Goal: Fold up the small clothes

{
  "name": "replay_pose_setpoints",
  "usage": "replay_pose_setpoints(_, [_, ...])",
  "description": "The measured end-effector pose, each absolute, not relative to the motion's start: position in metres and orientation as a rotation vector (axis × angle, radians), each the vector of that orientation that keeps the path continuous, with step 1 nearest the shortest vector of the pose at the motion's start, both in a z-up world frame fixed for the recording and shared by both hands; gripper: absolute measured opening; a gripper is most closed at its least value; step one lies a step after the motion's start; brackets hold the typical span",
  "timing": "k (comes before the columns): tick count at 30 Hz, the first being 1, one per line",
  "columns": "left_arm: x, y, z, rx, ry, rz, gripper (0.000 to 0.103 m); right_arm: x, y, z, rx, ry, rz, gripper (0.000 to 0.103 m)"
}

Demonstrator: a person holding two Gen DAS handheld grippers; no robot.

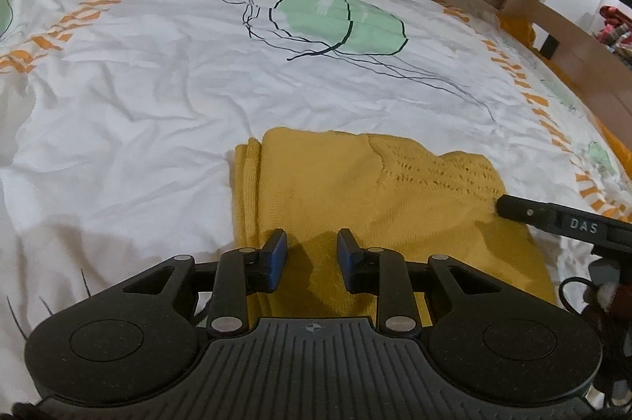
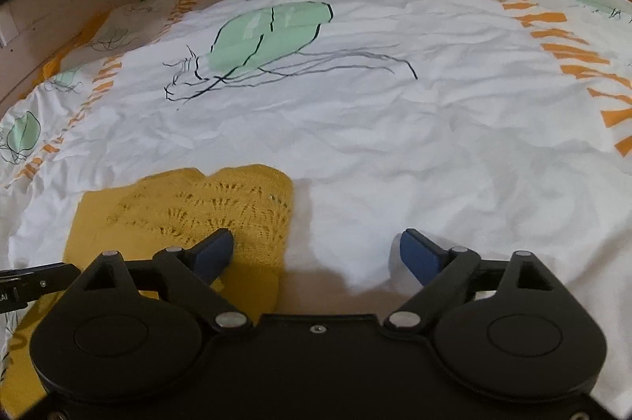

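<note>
A mustard knit garment lies folded into a compact rectangle on the white printed bedsheet, at about six o'clock in the left view and eight o'clock in the right. The left gripper hovers over its near edge, jaws parted narrowly and holding nothing, probably poised to pinch that edge. The right gripper straddles the garment's right edge, jaws spread wide and empty, likely ready to take it.
</note>
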State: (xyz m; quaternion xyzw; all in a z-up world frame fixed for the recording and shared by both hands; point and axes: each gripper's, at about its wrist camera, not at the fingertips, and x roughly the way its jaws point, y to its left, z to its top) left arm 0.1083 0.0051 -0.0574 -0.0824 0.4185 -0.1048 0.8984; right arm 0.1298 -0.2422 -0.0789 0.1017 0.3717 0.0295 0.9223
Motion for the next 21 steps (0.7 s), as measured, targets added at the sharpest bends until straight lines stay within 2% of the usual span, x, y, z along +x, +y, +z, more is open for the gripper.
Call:
replay_pose_setpoints(3, [0.102,0.006,-0.057,-0.167,0.87,-0.215,0.034,0.119,-0.244,-0.072,0.202,0.758,0.056,0.093])
replay_pose_setpoints(5, [0.095,0.006,-0.056,-0.162,0.866,-0.21,0.042,0.114,-0.245,-0.07,0.207,0.763,0.063,0.094])
replay_pose_setpoints(7, [0.086,0.007,-0.055,-0.151,0.869,-0.2,0.055,0.108,-0.244,-0.069,0.198,0.773,0.074,0.094])
replay_pose_setpoints(10, [0.073,0.012,-0.059,-0.161,0.882,-0.192,0.064,0.092,-0.239,-0.07,0.151,0.801,0.068,0.096])
replay_pose_setpoints(21, [0.025,0.027,-0.063,-0.194,0.927,-0.17,0.076,0.037,-0.214,-0.067,0.068,0.96,0.103,0.102])
